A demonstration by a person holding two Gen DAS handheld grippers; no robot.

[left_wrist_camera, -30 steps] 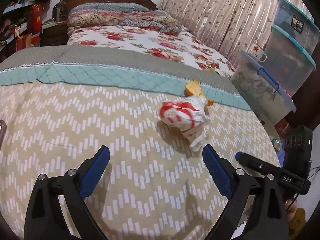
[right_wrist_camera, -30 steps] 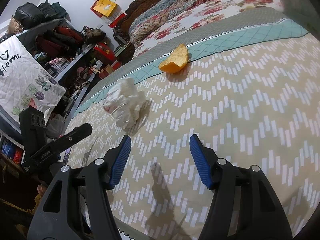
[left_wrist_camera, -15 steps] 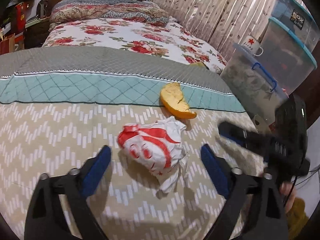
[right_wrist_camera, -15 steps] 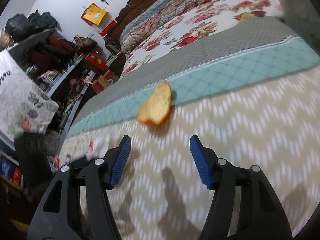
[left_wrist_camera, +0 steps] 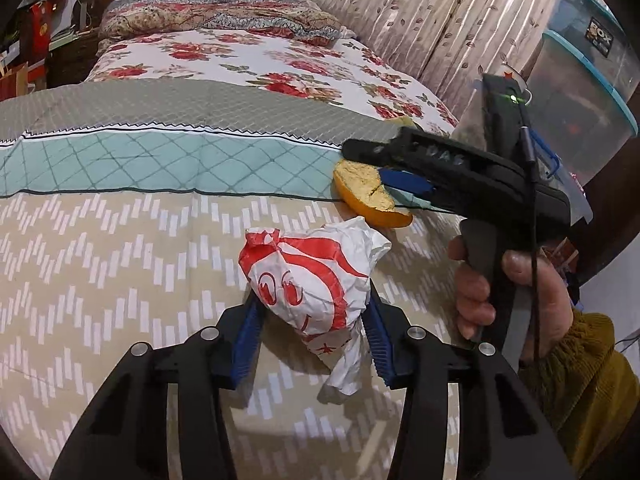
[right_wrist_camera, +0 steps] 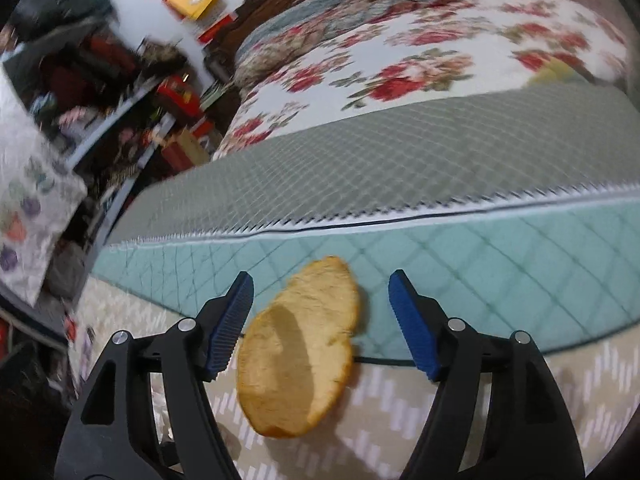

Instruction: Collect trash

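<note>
Where wrapper (left_wrist_camera: 308, 280) lies, left gripper (left_wrist_camera: 312, 336) straddles.

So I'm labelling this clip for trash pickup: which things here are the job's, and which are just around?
Job's things:
- crumpled red-and-white wrapper, between the left gripper's closing fingers
- orange peel, between the right gripper's open fingers

Just around:
- patterned quilt
- floral pillows
- stacked plastic bins
- curtain
</note>
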